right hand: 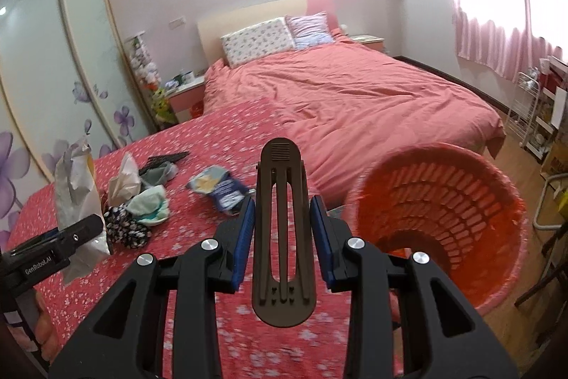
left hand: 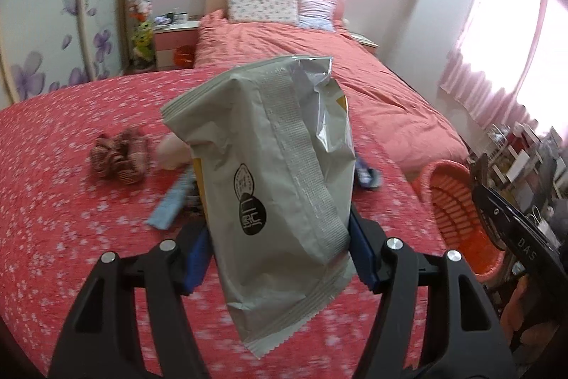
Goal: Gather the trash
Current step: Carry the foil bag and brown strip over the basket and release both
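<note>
My left gripper (left hand: pixel 278 247) is shut on a grey torn-open snack bag (left hand: pixel 280 166) and holds it above the red floral tablecloth (left hand: pixel 71 219); the bag also shows in the right wrist view (right hand: pixel 76 198) at far left. My right gripper (right hand: pixel 283 237) is shut on a dark brown flat slotted plastic piece (right hand: pixel 282 237), held upright beside the orange basket (right hand: pixel 443 219). The basket (left hand: pixel 458 212) lies tilted at the table's right edge, its mouth facing me. More litter lies on the cloth: a blue wrapper (right hand: pixel 220 189), a crumpled tissue (right hand: pixel 124 180) and small cloth pieces (right hand: pixel 151 205).
A patterned scrunchie (left hand: pixel 119 158) and a blue packet (left hand: pixel 170 205) lie on the cloth. Behind the table is a bed (right hand: pixel 355 95) with a pink cover. A wire rack (right hand: pixel 532 116) stands at right under pink curtains. A wardrobe with sliding doors is at left.
</note>
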Demonstrator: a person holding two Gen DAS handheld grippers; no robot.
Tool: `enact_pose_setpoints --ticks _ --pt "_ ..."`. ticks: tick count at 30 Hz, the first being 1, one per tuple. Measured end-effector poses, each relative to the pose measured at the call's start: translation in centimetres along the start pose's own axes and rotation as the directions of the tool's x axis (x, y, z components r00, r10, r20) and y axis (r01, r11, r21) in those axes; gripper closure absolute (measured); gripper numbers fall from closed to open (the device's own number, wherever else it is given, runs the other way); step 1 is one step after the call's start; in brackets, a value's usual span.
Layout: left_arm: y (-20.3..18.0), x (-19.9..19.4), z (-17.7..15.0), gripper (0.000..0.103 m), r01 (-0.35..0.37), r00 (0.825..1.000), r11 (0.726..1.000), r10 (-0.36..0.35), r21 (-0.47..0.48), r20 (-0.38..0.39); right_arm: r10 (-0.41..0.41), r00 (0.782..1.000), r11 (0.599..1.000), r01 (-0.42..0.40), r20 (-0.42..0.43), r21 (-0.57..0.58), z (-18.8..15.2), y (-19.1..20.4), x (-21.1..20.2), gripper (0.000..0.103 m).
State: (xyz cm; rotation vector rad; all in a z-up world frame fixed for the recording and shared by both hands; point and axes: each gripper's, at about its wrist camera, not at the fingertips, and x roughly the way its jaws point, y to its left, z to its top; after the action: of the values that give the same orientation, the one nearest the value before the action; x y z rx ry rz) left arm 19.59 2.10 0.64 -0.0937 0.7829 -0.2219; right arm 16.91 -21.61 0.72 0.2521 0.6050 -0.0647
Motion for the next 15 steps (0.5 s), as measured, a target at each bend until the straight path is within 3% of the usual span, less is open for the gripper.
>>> enact_pose_setpoints --ticks 8,15 --pt "-7.6 2.0 -0.1 0.039 0.113 0.993 0.990 -0.111 0.085 -0.028 -0.067 0.997 0.995 0.063 0.045 0.076 0.4 -5.3 -1.8 0.070" --pt "-14.8 4.2 -0.9 0.039 0.219 0.975 0.963 -0.210 0.157 -0.072 -0.128 0.990 0.981 0.117 0.059 0.156 0.4 -10.3 -2.0 0.070"
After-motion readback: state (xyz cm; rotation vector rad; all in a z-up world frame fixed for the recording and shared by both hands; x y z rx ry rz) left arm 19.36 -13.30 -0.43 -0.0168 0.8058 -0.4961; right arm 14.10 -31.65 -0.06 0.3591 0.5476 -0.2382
